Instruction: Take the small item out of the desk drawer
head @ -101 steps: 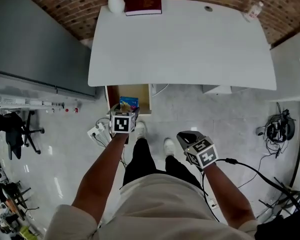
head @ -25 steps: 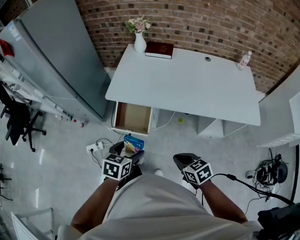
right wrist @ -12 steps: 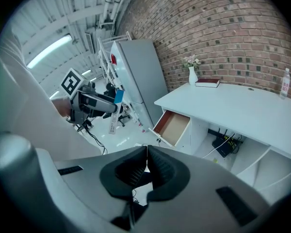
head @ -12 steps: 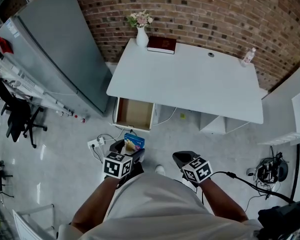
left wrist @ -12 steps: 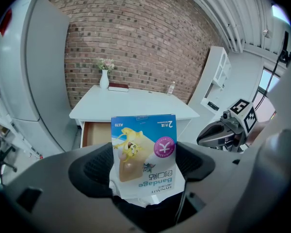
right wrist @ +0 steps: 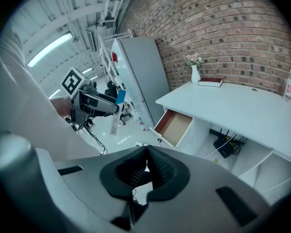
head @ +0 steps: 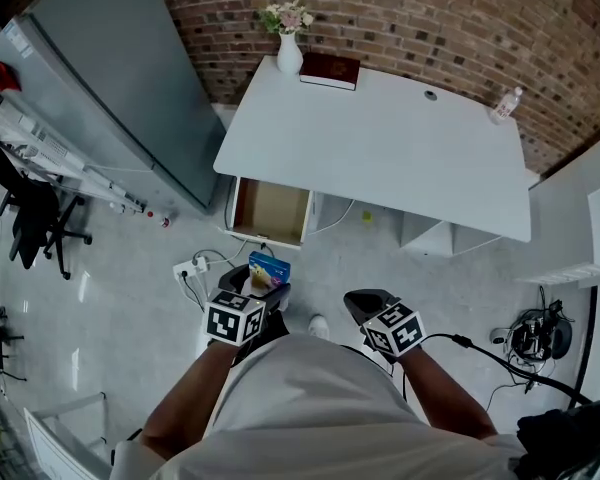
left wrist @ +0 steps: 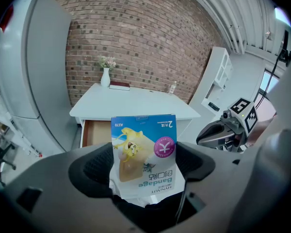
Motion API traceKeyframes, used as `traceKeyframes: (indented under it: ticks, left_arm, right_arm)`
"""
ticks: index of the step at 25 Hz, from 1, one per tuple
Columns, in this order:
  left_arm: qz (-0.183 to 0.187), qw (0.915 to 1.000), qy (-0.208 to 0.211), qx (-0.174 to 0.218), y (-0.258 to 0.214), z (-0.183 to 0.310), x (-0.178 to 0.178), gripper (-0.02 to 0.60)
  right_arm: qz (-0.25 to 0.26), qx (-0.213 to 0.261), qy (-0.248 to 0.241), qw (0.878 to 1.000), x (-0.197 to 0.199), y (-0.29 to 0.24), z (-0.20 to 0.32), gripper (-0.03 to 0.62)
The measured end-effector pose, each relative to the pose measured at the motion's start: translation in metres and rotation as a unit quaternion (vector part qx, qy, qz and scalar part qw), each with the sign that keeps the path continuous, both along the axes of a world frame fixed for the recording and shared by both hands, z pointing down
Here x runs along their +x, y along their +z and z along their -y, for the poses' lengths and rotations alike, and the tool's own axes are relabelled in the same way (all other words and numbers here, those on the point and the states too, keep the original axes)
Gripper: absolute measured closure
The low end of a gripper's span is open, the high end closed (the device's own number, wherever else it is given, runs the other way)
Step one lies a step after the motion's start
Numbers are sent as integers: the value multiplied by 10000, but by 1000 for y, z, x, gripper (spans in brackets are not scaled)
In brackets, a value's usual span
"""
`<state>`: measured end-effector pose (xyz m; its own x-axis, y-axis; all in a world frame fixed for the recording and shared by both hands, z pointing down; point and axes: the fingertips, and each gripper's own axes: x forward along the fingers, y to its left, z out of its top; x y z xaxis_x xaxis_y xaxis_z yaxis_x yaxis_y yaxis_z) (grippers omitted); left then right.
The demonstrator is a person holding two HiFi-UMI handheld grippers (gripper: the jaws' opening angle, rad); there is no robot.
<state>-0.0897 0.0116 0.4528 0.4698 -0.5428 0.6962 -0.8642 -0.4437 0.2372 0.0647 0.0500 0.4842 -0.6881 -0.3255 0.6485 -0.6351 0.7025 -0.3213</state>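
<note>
Brick wall (head: 400, 18) at the back, white desk (head: 380, 138) against it, and the wooden drawer (head: 271, 211) stands open at the desk's left end. Left gripper (head: 252, 293) hangs well apart from that drawer, jaws clamped on the blue bandage packet (left wrist: 144, 154), which stands upright between the pads. Right gripper (right wrist: 146, 171) alongside, jaws pressed together with nothing in them.

The bandage packet (left wrist: 144, 152), blue and white with a yellow cartoon and a pink round mark, stands upright with its print upside down, clamped between the jaws of the left gripper (left wrist: 145, 163). It is outside the drawer (head: 272, 211), in front of it. The drawer stands open, brown inside.
</note>
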Motion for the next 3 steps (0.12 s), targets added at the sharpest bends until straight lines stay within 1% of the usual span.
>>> traceKeyframes:
  ticks: [3]
  left_arm:
    - [1, 10000, -2, -3, 4, 6, -2, 191]
  right_arm:
    - [15, -3, -26, 10000, -5, 5, 6, 562]
